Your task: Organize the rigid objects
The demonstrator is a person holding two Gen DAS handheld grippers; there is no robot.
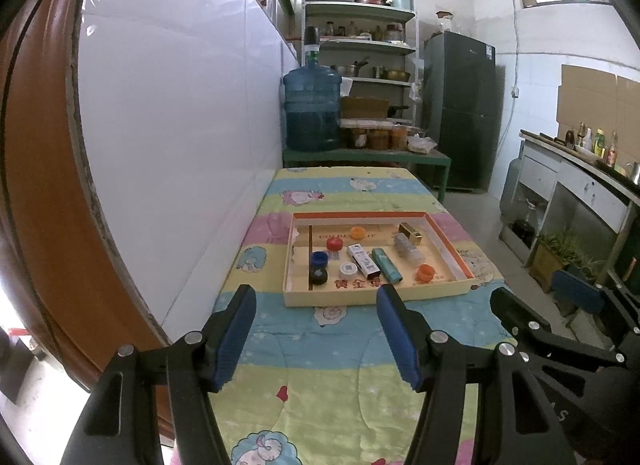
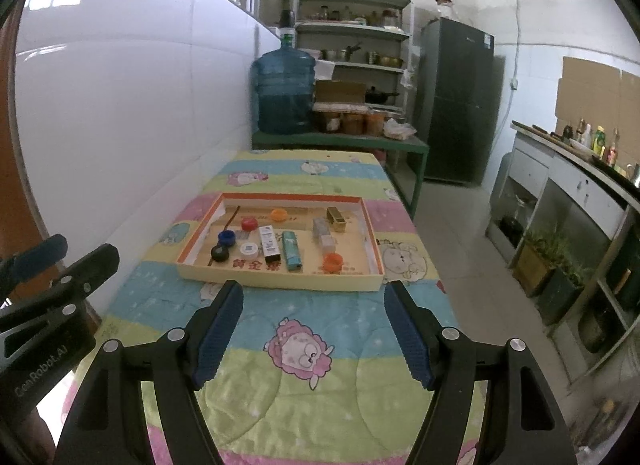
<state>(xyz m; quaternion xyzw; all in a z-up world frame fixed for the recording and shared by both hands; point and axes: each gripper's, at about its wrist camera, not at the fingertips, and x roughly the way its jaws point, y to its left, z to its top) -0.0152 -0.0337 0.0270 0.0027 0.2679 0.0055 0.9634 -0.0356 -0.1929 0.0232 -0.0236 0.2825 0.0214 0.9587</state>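
Observation:
A shallow cardboard tray [image 1: 372, 297] [image 2: 280, 279] lies on the cartoon-print table cover. In it are red [image 1: 334, 243], orange [image 1: 357, 231], blue [image 1: 319, 258], black [image 1: 318, 276] and white [image 1: 347, 268] bottle caps, another orange cap [image 1: 425, 273] [image 2: 333, 261], a white box [image 1: 363, 260], a teal lighter [image 1: 386, 264] [image 2: 291, 250], a clear bottle [image 1: 408, 247] and a gold box [image 1: 411, 233] [image 2: 336, 219]. My left gripper [image 1: 316, 295] is open and empty, just short of the tray's near edge. My right gripper [image 2: 313, 291] is open and empty, also near that edge.
A white tiled wall runs along the table's left side. A blue water jug [image 1: 312, 109] stands on a green bench behind the table, with shelves and a dark fridge [image 1: 460, 105] beyond. A counter with bottles [image 2: 580, 153] lines the right side across the floor.

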